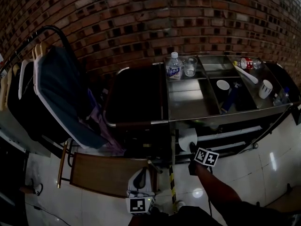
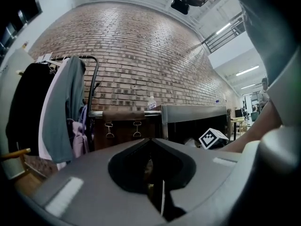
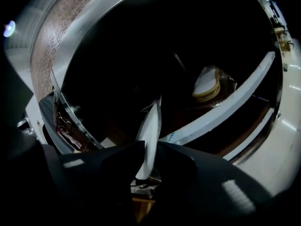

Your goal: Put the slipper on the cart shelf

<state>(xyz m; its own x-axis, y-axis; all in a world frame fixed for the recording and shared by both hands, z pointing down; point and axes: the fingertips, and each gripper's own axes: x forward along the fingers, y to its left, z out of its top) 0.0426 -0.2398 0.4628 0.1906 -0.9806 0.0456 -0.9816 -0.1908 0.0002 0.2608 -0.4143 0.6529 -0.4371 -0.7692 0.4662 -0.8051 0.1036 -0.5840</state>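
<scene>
My right gripper (image 1: 193, 149) reaches low into the steel cart (image 1: 188, 112), under its top, with the marker cube toward me. In the right gripper view its jaws (image 3: 149, 149) are shut on a white slipper (image 3: 151, 126), seen edge-on and sticking out ahead toward the dark lower shelf (image 3: 188, 112). A second white slipper with a tan sole (image 3: 207, 84) lies further in on that shelf. A white shape (image 1: 187, 138) shows just ahead of the gripper in the head view. My left gripper (image 1: 140, 185) hangs low in front of me, pointing level at the cart, jaws (image 2: 150, 147) together.
The cart top holds a water bottle (image 1: 174, 66), a glass (image 1: 190, 66), two cups (image 1: 223, 85) and a ladle. A white rail (image 3: 225, 107) crosses the shelf front. A clothes rack (image 1: 51, 84) with hanging garments stands left, a wooden board (image 1: 103, 173) below it.
</scene>
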